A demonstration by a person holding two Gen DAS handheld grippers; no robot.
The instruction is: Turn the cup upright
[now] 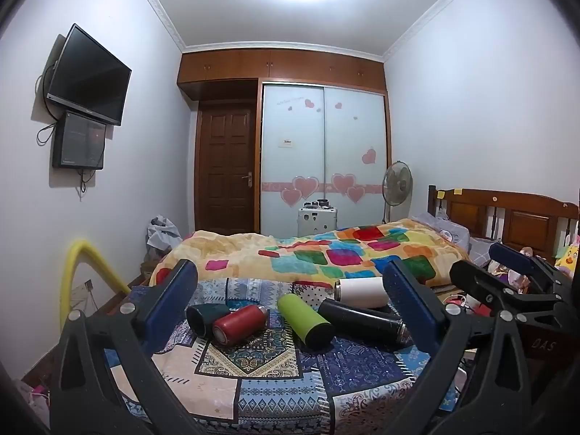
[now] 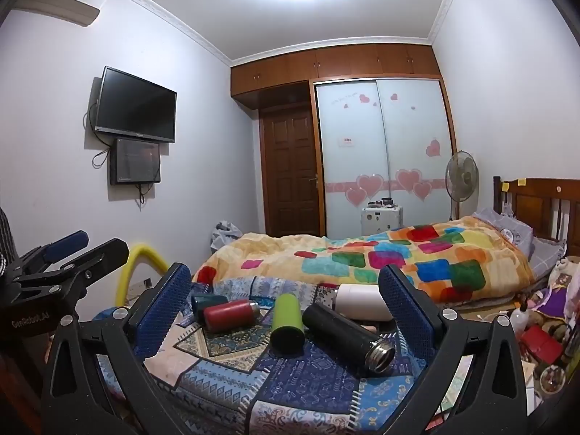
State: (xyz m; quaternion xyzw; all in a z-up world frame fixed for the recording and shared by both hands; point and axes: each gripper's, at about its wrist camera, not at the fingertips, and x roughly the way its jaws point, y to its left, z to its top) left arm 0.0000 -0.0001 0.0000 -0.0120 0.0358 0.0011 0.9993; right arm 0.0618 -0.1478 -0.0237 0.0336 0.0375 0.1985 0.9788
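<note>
Approach step: both tools, left tool [image 1: 290,301] and right tool [image 2: 286,299], apart, empty. Next: clamp black steel cylindrical cup [image 2: 344,333], lying at 2 o'clock on patterned cloth [image 2: 290,391].

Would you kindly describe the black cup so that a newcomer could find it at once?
On the patterned cloth in front of the bed, five cups lie on their sides. The black cup lies toward the right, between the green cup and the white cup. It alone is long, black, with a bare metal threaded mouth.
</note>
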